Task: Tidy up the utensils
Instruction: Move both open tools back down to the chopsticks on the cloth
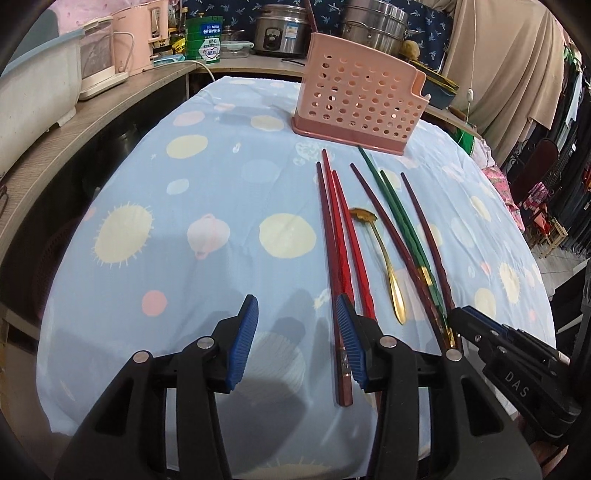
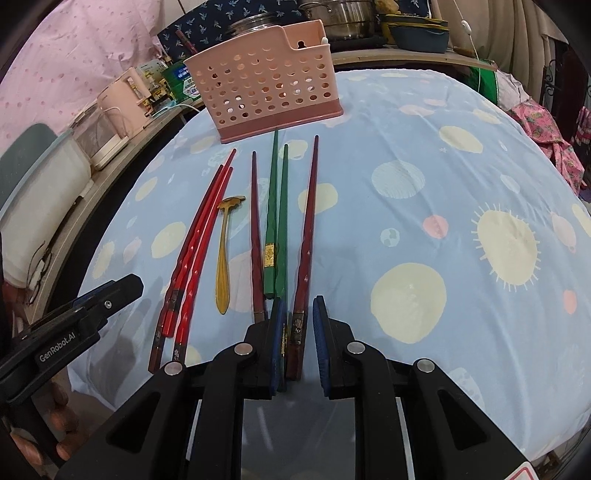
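Note:
Several chopsticks lie side by side on the blue patterned cloth: red ones (image 1: 338, 236) (image 2: 199, 236), dark maroon ones (image 1: 391, 236) (image 2: 308, 221) and a green pair (image 1: 400, 221) (image 2: 275, 221). A gold spoon (image 1: 388, 266) (image 2: 223, 254) lies among them. A pink perforated utensil holder (image 1: 360, 99) (image 2: 269, 79) stands behind them. My left gripper (image 1: 297, 338) is open and empty above the cloth, its right finger over the red chopsticks' ends. My right gripper (image 2: 299, 341) is open, its jaws either side of the rightmost maroon chopstick's near end. Each gripper shows in the other view (image 1: 517, 354) (image 2: 74, 321).
A shelf (image 1: 55, 147) along the left carries a white tub (image 1: 33, 92), a pink kettle (image 1: 140, 33) and cans. Steel pots (image 1: 373, 26) and a rice cooker (image 1: 280, 29) stand behind the holder. Clothes hang at the right (image 1: 569, 147).

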The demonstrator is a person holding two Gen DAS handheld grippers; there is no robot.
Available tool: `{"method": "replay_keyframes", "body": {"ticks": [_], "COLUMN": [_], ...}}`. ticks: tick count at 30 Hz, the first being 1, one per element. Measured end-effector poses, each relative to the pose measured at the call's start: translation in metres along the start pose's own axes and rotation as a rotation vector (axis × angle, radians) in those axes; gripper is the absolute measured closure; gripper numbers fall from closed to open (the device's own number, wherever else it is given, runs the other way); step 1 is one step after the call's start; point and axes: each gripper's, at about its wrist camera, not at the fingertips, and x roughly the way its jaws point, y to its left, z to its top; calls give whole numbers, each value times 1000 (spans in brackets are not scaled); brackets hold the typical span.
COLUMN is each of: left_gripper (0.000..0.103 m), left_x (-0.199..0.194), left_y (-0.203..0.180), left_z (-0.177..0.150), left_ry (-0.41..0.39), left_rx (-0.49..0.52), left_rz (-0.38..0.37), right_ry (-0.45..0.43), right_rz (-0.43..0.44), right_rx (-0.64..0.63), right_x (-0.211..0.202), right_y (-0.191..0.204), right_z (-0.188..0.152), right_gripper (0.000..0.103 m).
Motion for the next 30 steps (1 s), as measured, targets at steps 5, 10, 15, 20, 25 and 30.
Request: {"method": "replay_keyframes", "body": {"ticks": [5, 10, 15, 20, 25, 30], "left_gripper": [61, 61, 61, 61, 61, 61], "left_x": [1, 2, 5, 8, 9, 8], "left_y": [-3, -7, -10, -10, -12, -13], "left_z": [-8, -13, -15, -18, -20, -22], "left_ry": [14, 27, 42, 52, 52, 43], "left_rx": [11, 18, 24, 23, 34, 49], "left_rz": [-6, -14, -15, -15, -9, -1], "right_ry": [-1, 2, 4, 2, 0, -1], "right_rz": [5, 12, 16, 14, 13, 11], "right_rx": [1, -3, -5, 3, 11, 13], "right_x": [-1, -1, 0, 0, -1, -1], "right_y": [0, 2, 2, 1, -2, -2], "right_z": [-1, -2, -3, -4, -4, -6], "right_gripper": [86, 86, 86, 86, 86, 87]}}
